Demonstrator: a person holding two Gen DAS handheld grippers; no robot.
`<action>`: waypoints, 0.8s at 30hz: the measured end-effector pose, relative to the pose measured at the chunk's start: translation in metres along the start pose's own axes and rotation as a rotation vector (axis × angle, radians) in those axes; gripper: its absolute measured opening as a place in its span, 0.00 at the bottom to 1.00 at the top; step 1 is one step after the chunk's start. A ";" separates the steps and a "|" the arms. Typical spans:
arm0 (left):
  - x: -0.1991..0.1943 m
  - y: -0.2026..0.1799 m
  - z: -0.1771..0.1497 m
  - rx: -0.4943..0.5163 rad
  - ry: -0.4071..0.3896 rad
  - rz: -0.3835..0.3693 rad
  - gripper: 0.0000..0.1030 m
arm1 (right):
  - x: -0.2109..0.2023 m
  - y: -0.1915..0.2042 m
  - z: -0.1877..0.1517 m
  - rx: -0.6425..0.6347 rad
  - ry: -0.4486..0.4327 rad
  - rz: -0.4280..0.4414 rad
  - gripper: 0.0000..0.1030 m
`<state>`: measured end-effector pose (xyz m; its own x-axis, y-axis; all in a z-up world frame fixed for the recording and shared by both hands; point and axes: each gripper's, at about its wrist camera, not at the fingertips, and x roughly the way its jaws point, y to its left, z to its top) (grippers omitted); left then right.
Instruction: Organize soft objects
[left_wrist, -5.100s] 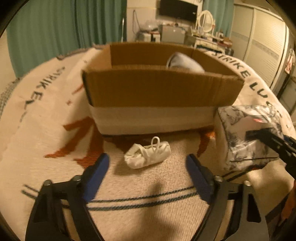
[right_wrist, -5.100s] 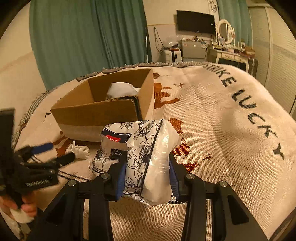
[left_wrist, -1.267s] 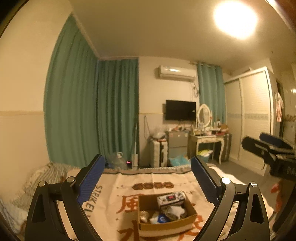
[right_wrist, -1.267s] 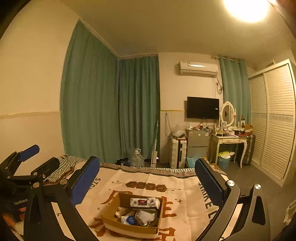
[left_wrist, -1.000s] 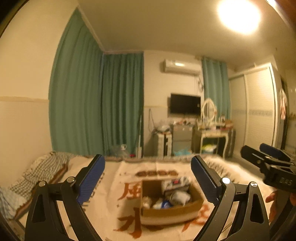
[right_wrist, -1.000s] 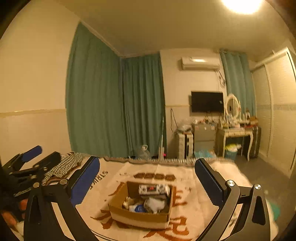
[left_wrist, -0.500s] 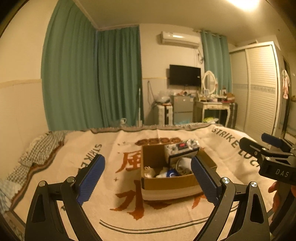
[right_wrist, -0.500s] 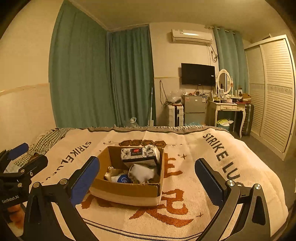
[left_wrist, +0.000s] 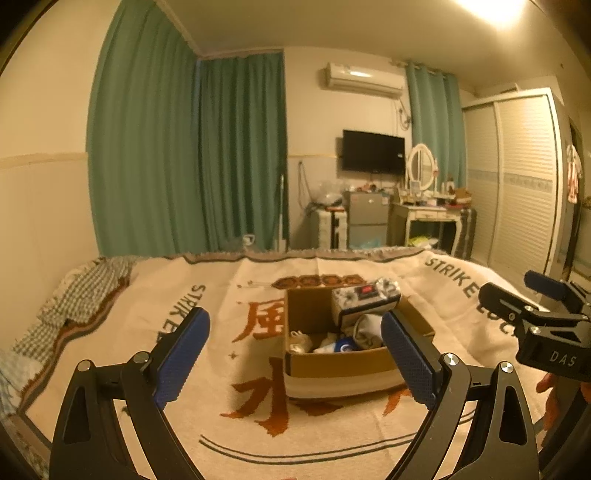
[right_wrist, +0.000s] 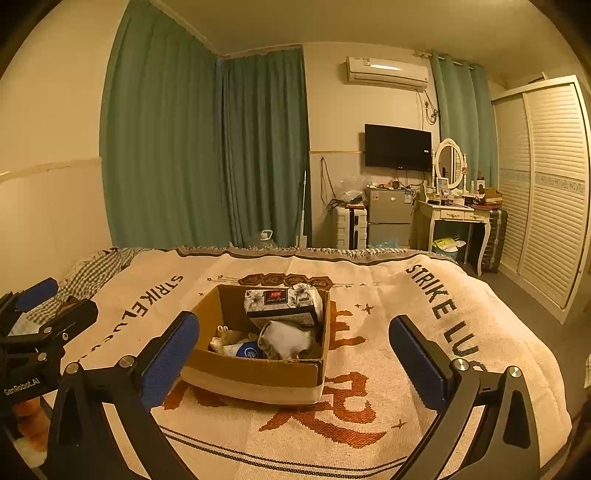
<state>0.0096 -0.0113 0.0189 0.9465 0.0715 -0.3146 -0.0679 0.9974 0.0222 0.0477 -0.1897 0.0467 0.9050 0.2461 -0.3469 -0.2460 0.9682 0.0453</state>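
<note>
A cardboard box (left_wrist: 340, 363) (right_wrist: 258, 373) stands on the bed's cream blanket. Inside lie a floral tissue pack (left_wrist: 364, 295) (right_wrist: 282, 301), a grey-white cloth bundle (right_wrist: 286, 338), a small white cloth item (left_wrist: 300, 341) (right_wrist: 221, 338) and a blue-and-white item (right_wrist: 248, 350). My left gripper (left_wrist: 295, 360) is open and empty, held back from the box. My right gripper (right_wrist: 293, 363) is open and empty, also held back from the box. Each gripper shows at the edge of the other's view.
The blanket (right_wrist: 424, 369) with printed letters covers the bed. A checked cloth (left_wrist: 85, 291) lies at the far left. Green curtains, a TV (right_wrist: 398, 147), a small fridge, a dressing table (right_wrist: 456, 212) and a louvred wardrobe stand beyond the bed.
Five seconds ago my right gripper held the tissue pack beside the box and the white cloth item lay in front of it; both now lie in the box. Both grippers pulled back and tilted downward.
</note>
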 end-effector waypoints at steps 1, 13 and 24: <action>0.000 0.000 0.000 0.000 0.002 0.000 0.93 | 0.000 0.000 0.000 -0.002 -0.001 -0.001 1.00; 0.001 -0.001 -0.001 0.006 0.005 0.007 0.93 | 0.003 0.004 -0.005 -0.008 0.011 0.003 1.00; 0.001 0.001 -0.003 0.008 0.010 0.013 0.93 | 0.002 0.004 -0.006 -0.007 0.015 0.008 1.00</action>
<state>0.0099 -0.0101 0.0155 0.9423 0.0841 -0.3240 -0.0773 0.9964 0.0338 0.0467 -0.1856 0.0403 0.8976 0.2536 -0.3606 -0.2562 0.9657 0.0414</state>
